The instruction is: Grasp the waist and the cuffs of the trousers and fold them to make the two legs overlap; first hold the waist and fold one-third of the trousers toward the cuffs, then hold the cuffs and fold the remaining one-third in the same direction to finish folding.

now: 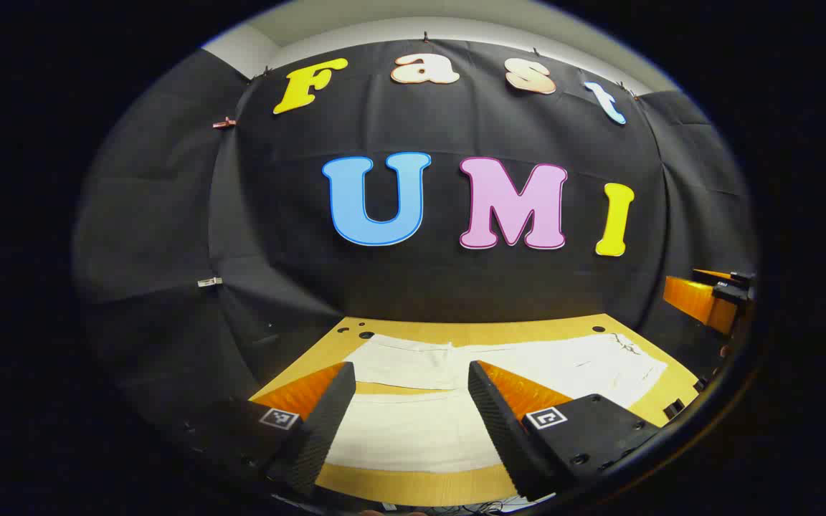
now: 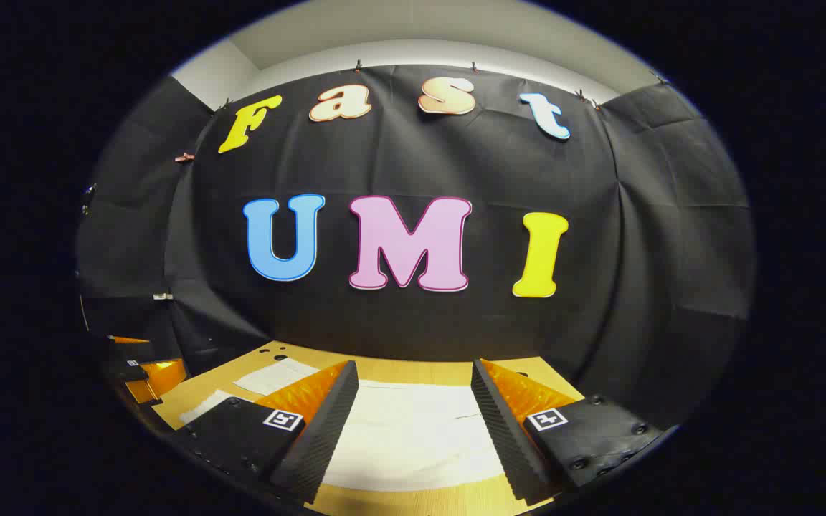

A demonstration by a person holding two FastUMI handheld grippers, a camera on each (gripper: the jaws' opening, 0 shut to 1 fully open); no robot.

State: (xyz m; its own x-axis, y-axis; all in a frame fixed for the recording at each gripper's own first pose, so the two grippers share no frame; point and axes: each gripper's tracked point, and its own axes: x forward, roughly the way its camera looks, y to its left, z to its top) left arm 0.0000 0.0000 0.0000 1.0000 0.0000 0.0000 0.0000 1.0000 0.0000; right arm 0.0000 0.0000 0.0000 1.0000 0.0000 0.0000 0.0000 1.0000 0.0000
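White trousers (image 1: 528, 365) lie flat across the wooden table (image 1: 470, 331), both legs side by side and a strip of tabletop showing between them. The waist with its drawstring lies to the right in the left gripper view, and the cuffs to the left. My left gripper (image 1: 413, 376) hovers open above the near leg, nothing between its fingers. My right gripper (image 2: 414, 376) is open too, over the white cloth (image 2: 413, 430) at the waist end. Far off at the right edge of the left gripper view is the right gripper (image 1: 707, 297); the left gripper (image 2: 133, 369) shows at the left edge of the right gripper view.
Round holes (image 1: 364, 335) mark the table's far corners. The black cloth wall (image 1: 456, 272) hangs close behind the table's far edge. The table's near edge (image 1: 413, 487) runs just under both grippers.
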